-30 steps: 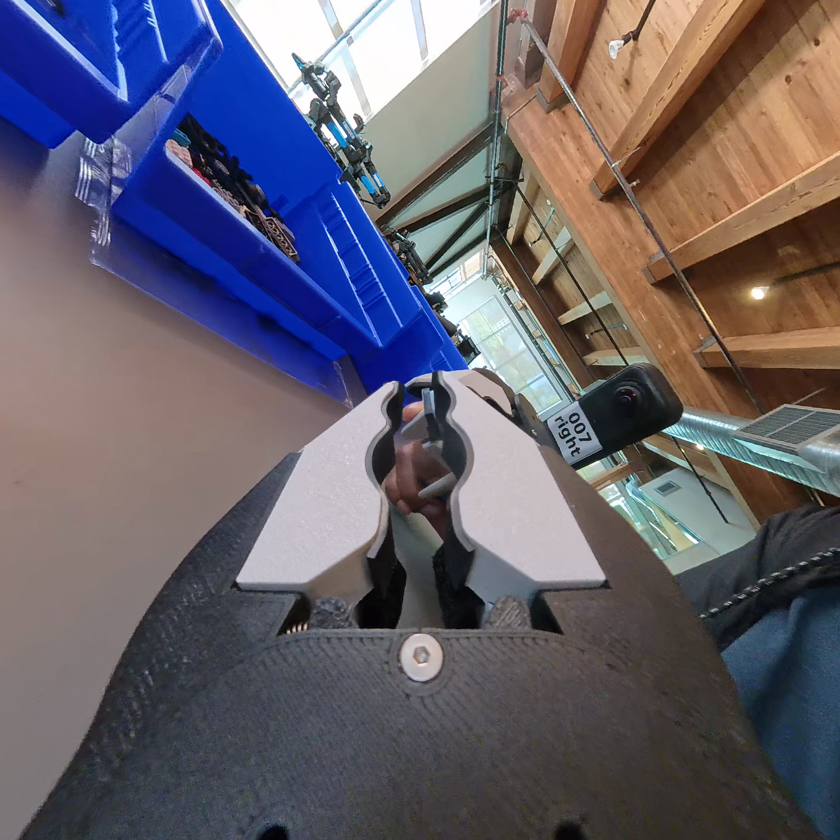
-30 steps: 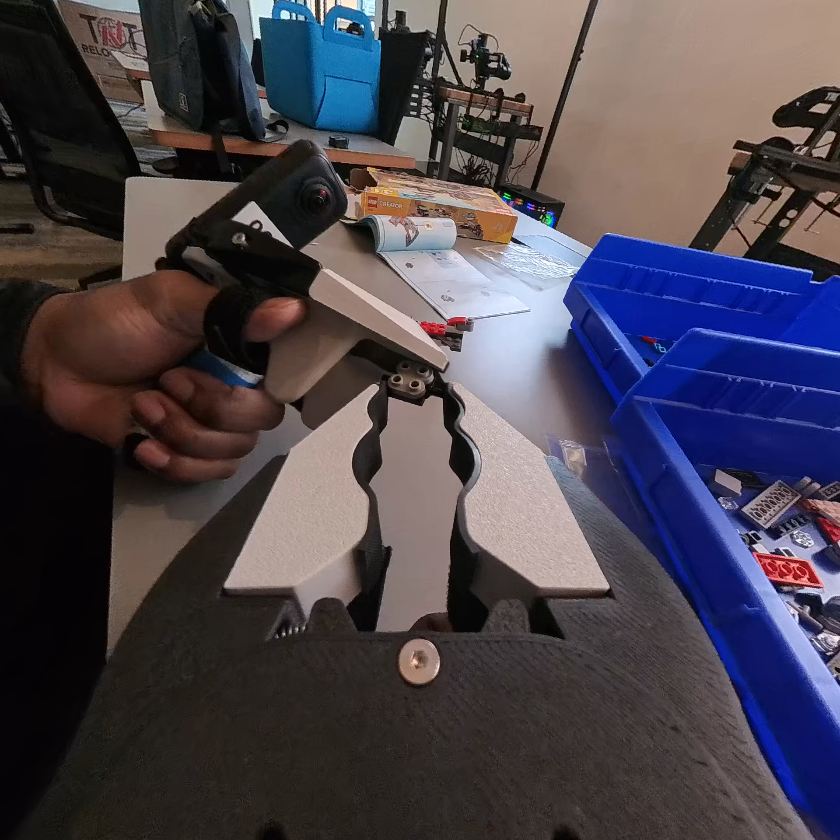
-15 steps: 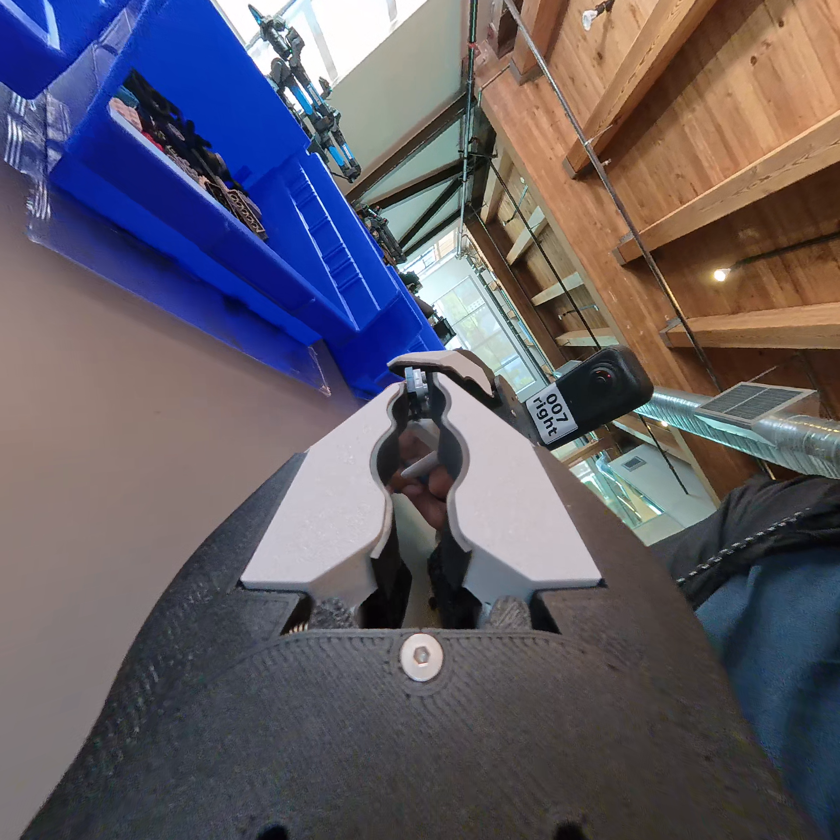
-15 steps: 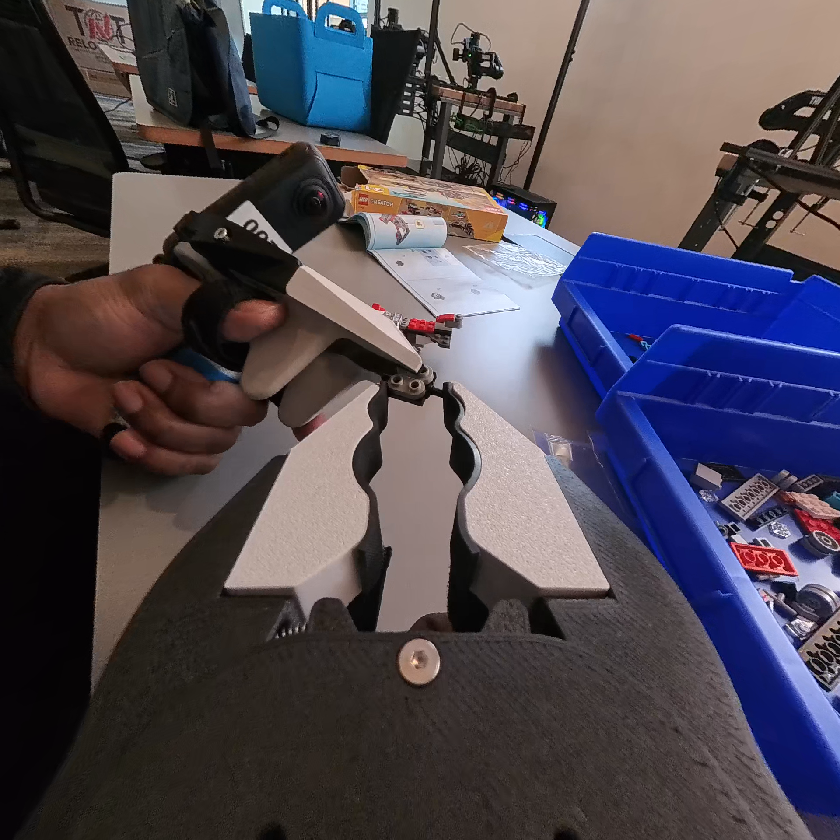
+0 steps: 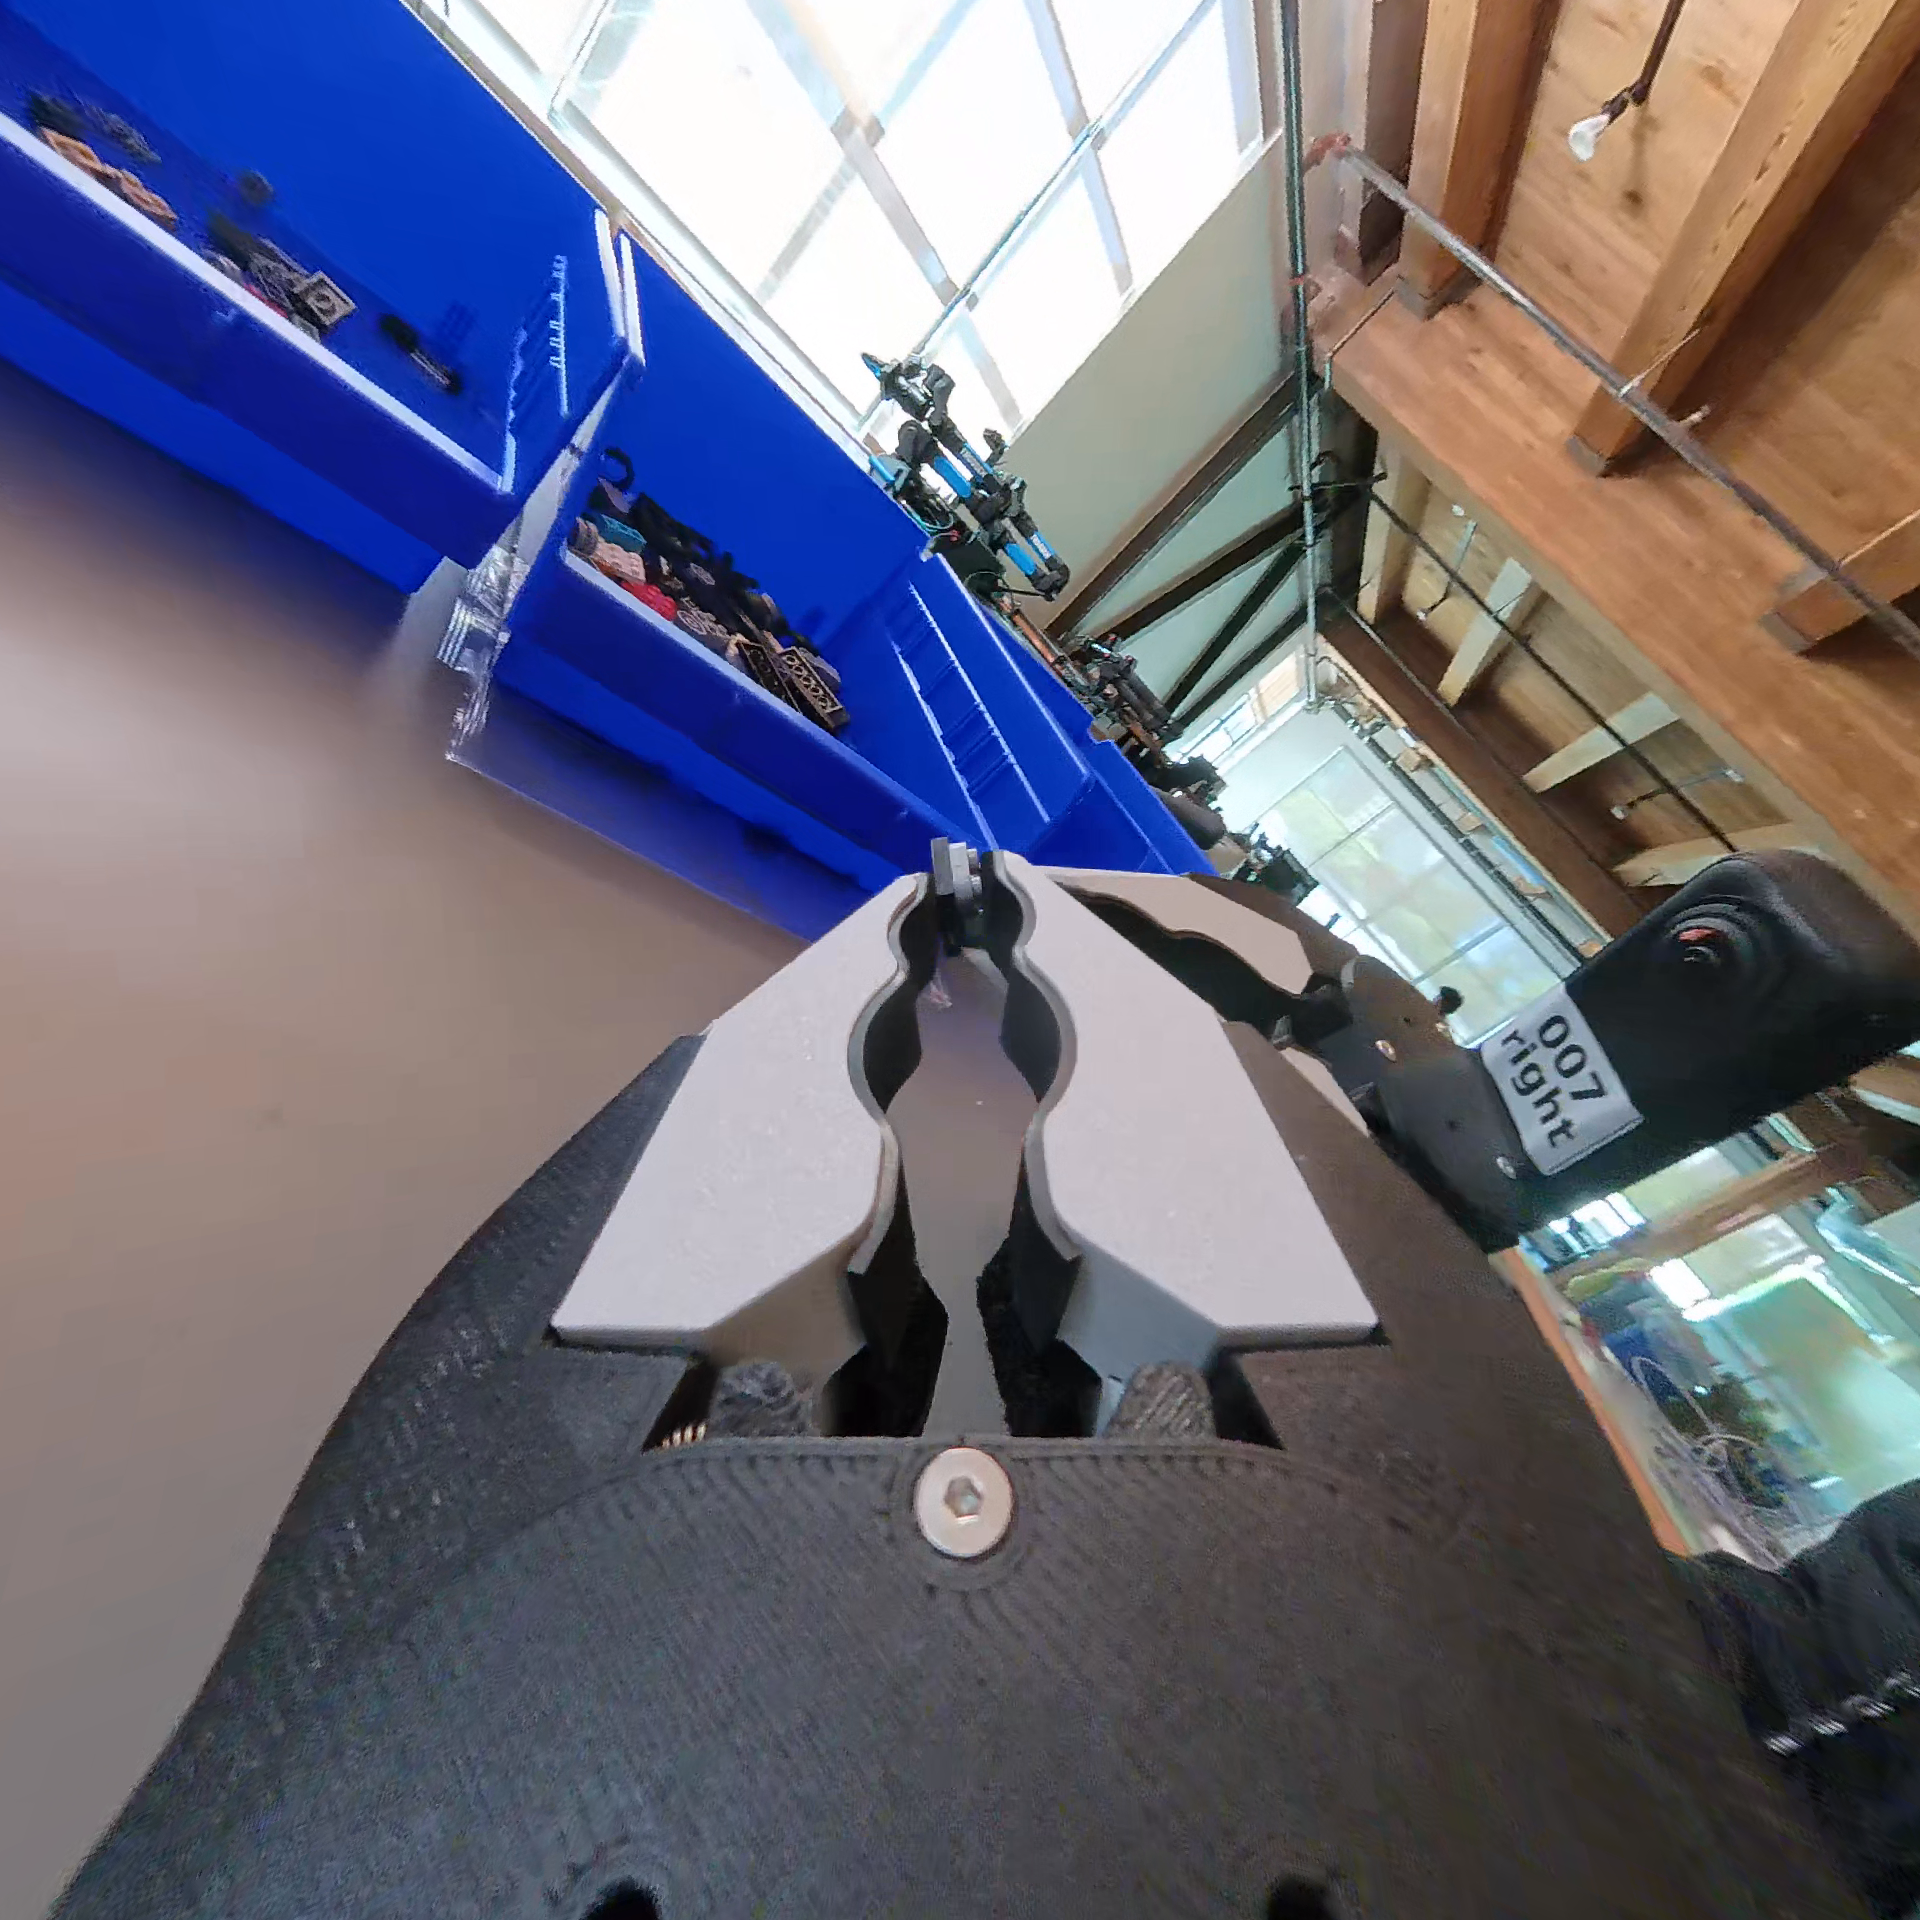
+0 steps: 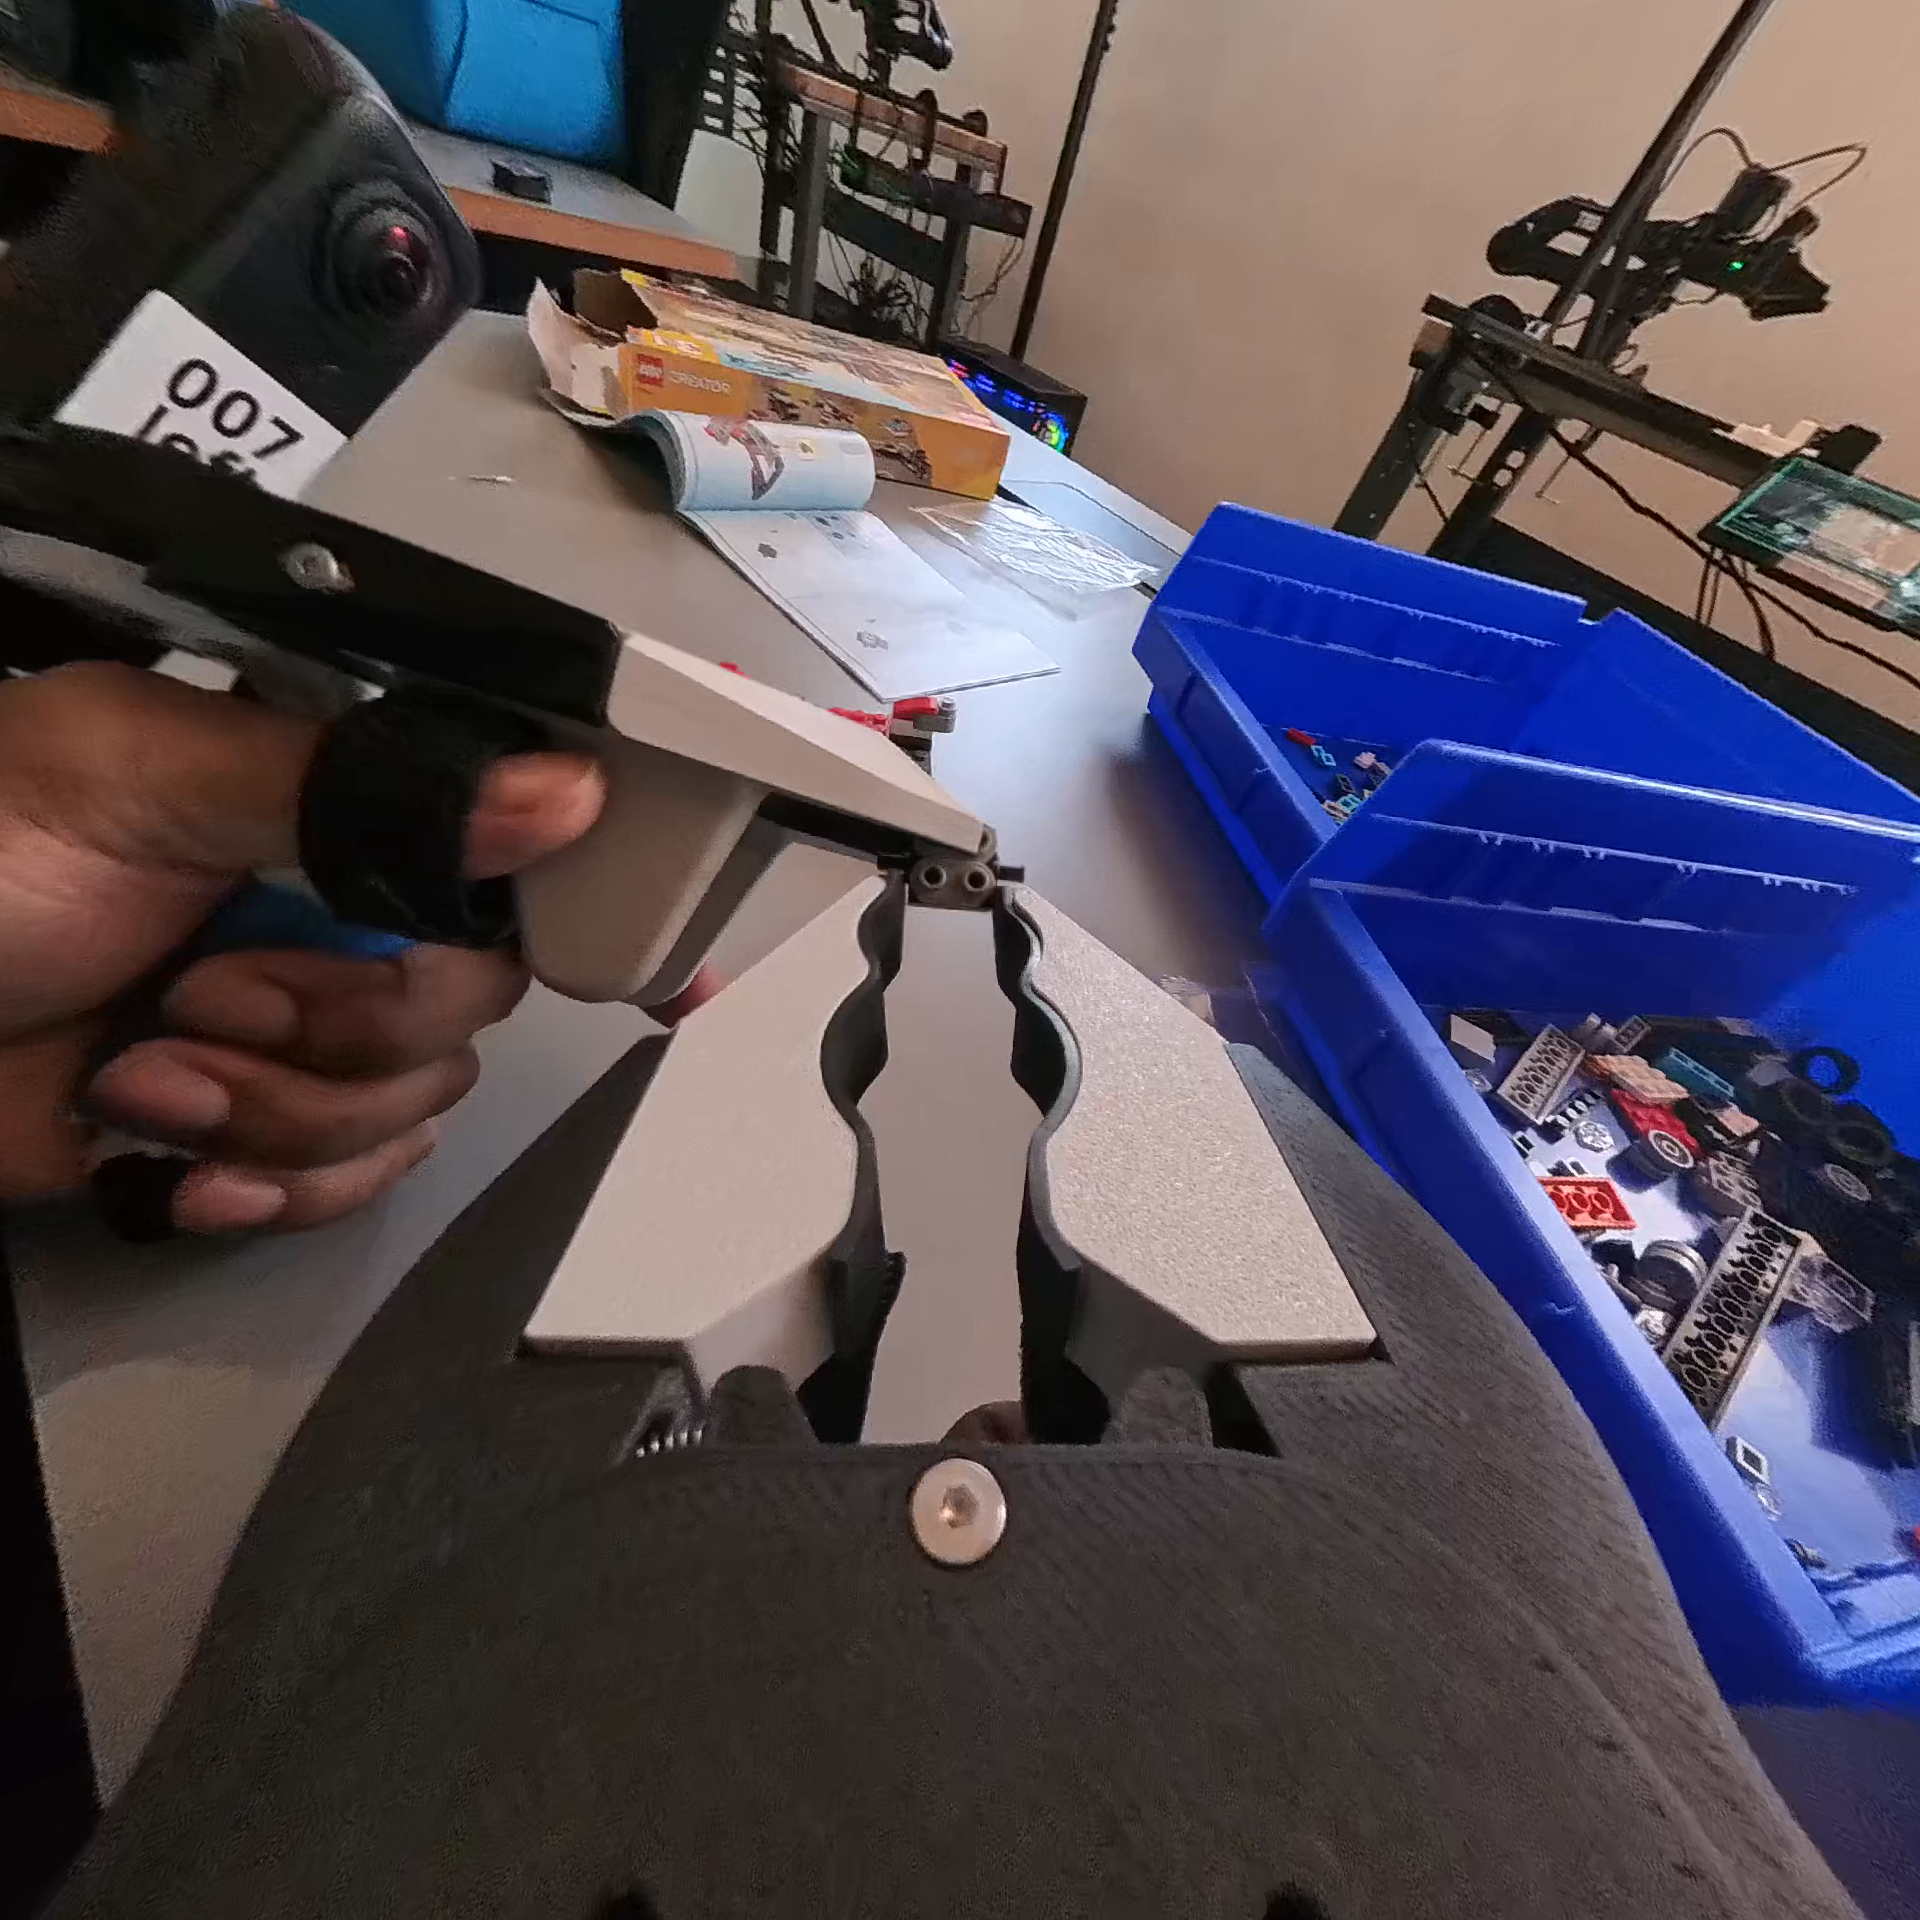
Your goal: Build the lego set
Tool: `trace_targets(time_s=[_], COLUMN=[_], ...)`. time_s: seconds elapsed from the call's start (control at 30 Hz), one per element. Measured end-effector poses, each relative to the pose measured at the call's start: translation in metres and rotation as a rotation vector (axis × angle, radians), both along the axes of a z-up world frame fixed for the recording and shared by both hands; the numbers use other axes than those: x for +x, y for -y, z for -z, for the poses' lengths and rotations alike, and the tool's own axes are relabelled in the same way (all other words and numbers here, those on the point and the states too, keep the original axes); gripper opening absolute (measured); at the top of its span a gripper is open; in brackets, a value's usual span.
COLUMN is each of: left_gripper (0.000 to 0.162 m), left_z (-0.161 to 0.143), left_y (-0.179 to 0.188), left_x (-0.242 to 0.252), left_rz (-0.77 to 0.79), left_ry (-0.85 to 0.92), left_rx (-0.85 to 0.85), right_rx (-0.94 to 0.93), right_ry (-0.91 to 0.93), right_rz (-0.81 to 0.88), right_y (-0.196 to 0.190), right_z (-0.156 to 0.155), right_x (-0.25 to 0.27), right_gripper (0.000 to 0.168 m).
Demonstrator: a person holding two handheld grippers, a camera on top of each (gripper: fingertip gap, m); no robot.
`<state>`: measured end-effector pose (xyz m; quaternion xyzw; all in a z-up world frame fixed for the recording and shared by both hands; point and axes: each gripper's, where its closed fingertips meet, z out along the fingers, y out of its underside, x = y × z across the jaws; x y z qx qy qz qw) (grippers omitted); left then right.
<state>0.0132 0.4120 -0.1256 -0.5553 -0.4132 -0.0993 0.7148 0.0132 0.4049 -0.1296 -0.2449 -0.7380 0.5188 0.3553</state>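
In the right wrist view, a small dark grey Lego piece [image 6: 951, 881] with two holes sits between the fingertips of my right gripper [image 6: 951, 900], which is closed on it. My left gripper [image 6: 971, 844] comes in from the left, held by a hand, and its tip is shut on the same piece from above. In the left wrist view, my left gripper [image 5: 961, 891] pinches the grey piece [image 5: 954, 868], and my right gripper [image 5: 1060, 888] touches in from the right. Both are held above the grey table [image 6: 1039, 769].
Blue bins [image 6: 1558, 873] with several loose Lego parts stand at the right and also show in the left wrist view [image 5: 727, 727]. A small red Lego assembly [image 6: 904, 717], an open instruction booklet [image 6: 831, 561], a Lego box [image 6: 810, 395] and a clear bag [image 6: 1029, 551] lie farther back. Less than 4 cm separates the two grippers' tips.
The two grippers have come together. The grey piece, held above my right fingertips before, now sits between them, and the right jaws have narrowed onto it. The left gripper has tilted toward the bins.
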Motion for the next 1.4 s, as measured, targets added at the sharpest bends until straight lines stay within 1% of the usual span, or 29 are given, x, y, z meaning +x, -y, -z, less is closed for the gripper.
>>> trace_targets(time_s=[0.57, 0.73, 0.97, 1.17, 1.4], left_gripper=[0.01, 0.01, 0.011, 0.011, 0.011], left_z=[0.0049, 0.0059, 0.0046, 0.0057, 0.0066], left_y=[-0.0048, -0.0065, -0.0069, -0.0097, -0.0092], left_x=[0.0, 0.0002, 0.0001, -0.0004, -0.0018], left_rz=[-0.04, -0.04, -0.04, -0.036, -0.026], left_ry=[-0.048, -0.056, -0.069, -0.073, -0.047], left_rx=[-0.097, -0.116, -0.118, -0.137, -0.121], right_rx=[0.148, 0.159, 0.1, -0.003, -0.034], right_ry=[-0.053, -0.047, -0.019, 0.041, 0.061], right_rz=[0.063, 0.065, 0.058, 0.041, 0.03], right_y=[-0.0036, -0.0054, -0.0054, -0.008, -0.0079], right_z=[0.0048, 0.006, 0.0037, 0.0033, 0.003], right_x=[-0.0016, -0.0017, -0.0012, -0.0009, -0.0009], right_gripper=[0.018, 0.017, 0.017, 0.016, 0.016])
